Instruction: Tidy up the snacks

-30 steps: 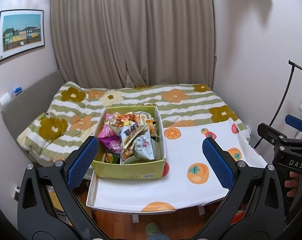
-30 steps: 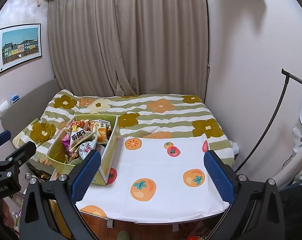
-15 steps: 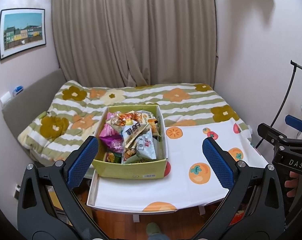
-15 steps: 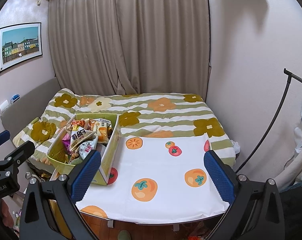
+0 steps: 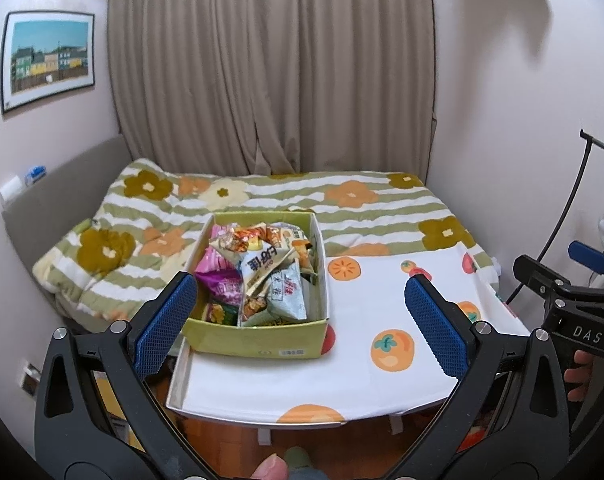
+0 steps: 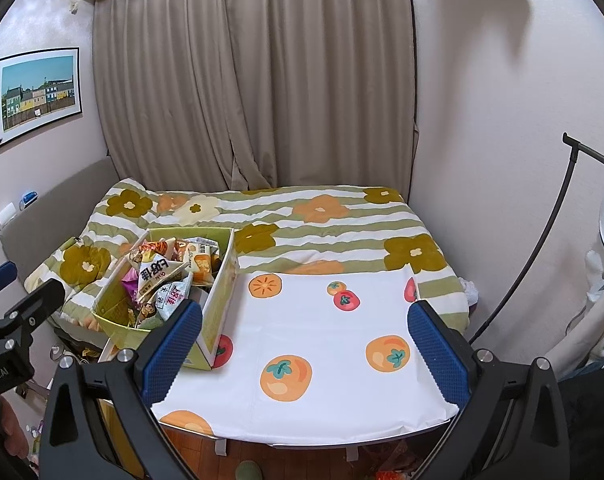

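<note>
- The green rectangular cardboard box (image 5: 258,344), heaped with crinkled foil snack packets (image 5: 262,276), stands at the left end of the white fruit-print table (image 5: 362,380).
- Its long axis runs near to far.
- Left gripper (image 5: 298,312): jaws spread wide, empty, box straight ahead.
- Right gripper (image 6: 302,336): jaws spread wide, empty, box far to its left.
- Judgement: the left gripper is nearer.

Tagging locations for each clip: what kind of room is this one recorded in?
Most likely a home bedroom. A bed with a flower-patterned quilt fills the back, closed floor-length curtains hang behind it, and a framed picture is on the wall. The snack box sits on a small cloth-covered table at the bed's foot.
</note>
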Demonstrator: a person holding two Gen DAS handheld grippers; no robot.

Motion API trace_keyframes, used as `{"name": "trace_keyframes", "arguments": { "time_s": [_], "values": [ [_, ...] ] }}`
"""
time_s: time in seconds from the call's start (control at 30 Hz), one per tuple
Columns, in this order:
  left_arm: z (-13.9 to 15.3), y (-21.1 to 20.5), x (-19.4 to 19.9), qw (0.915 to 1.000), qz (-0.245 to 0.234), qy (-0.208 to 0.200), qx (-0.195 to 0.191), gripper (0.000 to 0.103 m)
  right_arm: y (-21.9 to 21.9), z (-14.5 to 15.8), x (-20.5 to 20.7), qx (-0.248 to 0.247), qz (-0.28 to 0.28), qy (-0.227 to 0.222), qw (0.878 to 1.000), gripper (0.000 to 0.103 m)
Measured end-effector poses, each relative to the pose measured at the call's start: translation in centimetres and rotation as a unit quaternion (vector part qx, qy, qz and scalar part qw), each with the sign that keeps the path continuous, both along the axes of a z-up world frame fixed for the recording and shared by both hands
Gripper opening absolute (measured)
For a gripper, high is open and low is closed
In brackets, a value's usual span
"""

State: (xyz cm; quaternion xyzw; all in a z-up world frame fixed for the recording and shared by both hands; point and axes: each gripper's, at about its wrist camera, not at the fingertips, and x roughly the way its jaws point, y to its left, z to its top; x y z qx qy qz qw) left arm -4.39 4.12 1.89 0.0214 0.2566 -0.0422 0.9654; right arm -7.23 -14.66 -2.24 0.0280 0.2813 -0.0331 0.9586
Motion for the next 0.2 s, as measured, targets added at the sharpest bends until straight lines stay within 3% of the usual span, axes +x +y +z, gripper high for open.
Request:
{"name": "trace_keyframes", "arguments": {
  "time_s": [0.2],
  "values": [
    [-0.39, 0.72, 0.07, 0.9999, 0.015, -0.007, 0.0, 0.103, 0.19, -0.36, -0.16, -0.003, 0.005, 0.004, 1.0, 0.102]
  ]
}}
